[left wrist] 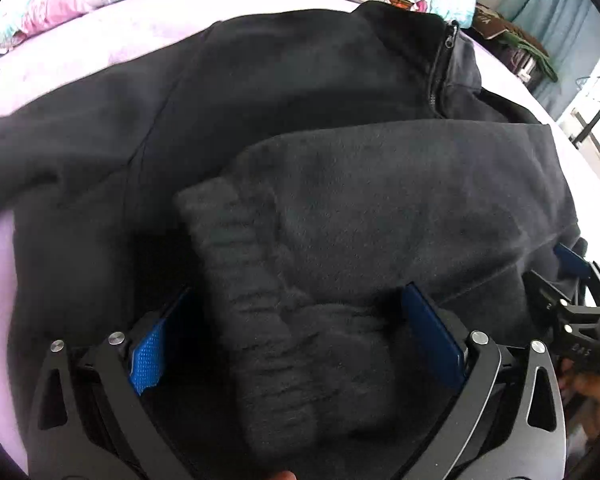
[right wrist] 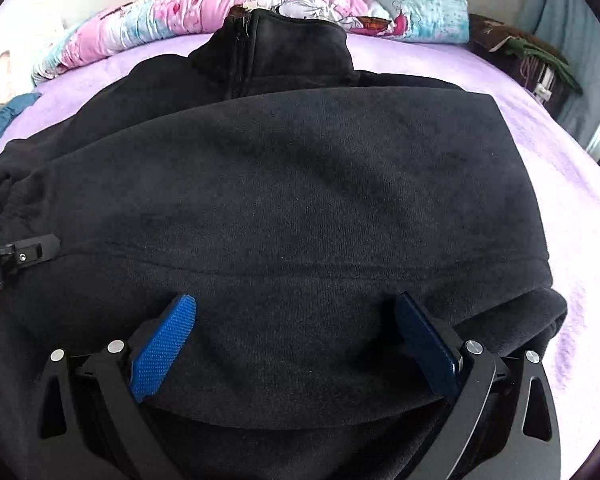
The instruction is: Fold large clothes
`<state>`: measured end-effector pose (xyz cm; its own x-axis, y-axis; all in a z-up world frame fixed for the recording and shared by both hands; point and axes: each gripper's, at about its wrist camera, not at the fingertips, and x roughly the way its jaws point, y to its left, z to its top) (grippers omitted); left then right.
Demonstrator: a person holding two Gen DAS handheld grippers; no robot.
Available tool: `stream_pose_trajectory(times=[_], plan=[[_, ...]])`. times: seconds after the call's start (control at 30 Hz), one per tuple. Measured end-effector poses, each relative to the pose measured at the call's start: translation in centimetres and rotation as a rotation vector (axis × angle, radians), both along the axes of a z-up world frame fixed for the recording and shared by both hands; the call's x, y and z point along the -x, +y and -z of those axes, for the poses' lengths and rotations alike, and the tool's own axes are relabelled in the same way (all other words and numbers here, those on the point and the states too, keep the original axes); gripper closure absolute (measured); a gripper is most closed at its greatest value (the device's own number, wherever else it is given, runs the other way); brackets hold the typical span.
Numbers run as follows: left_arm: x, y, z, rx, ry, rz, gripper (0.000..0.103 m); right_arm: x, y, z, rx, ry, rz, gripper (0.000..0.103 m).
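Garment: one black fleece jacket (right wrist: 300,208) lies spread on the purple bed sheet (right wrist: 560,184), collar and zipper (left wrist: 440,64) at the far end; I count a single piece.
Fold: one side panel lies over the body, its ribbed cuff (left wrist: 252,280) on top in my left view, which I judge keeps the sleeve inside the stack.
Left gripper (left wrist: 296,344): jaws wide, straddling the cuff, pads clear of it.
Right gripper (right wrist: 296,344): jaws wide over the fleece, gripping nothing.
Count: two grippers, one floral quilt (right wrist: 260,4) behind.
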<state>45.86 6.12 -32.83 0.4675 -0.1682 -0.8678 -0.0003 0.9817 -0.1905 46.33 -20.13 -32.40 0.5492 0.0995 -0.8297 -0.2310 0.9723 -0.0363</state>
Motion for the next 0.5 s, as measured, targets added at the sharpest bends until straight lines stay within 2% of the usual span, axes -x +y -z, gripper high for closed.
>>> stream_pose_trajectory(times=[0.07, 0.13, 0.2, 0.27, 0.5], plan=[[-0.2, 1.1, -1.1, 0.062, 0.022, -0.006, 0.005, -0.1, 0.3, -0.9, 0.013, 0.008, 0.012, 0.006], [0.3, 3.5, -3.5, 0.125, -0.014, -0.058, 0.005, 0.4, 0.8, -2.2, 0.017, -0.014, 0.005, 0.006], [1.5, 5.8, -5.7, 0.175, -0.065, -0.068, 0.005, 1.2, 1.7, -3.7, -0.001, -0.044, -0.008, 0.006], [3.3, 8.7, -7.3, 0.181, -0.097, -0.101, 0.005, 1.2, 3.3, -4.6, -0.031, -0.05, -0.037, 0.006], [8.1, 18.7, -9.9, 0.204, -0.091, -0.219, 0.005, 1.1, 12.1, -7.1, -0.06, -0.105, -0.166, 0.006]])
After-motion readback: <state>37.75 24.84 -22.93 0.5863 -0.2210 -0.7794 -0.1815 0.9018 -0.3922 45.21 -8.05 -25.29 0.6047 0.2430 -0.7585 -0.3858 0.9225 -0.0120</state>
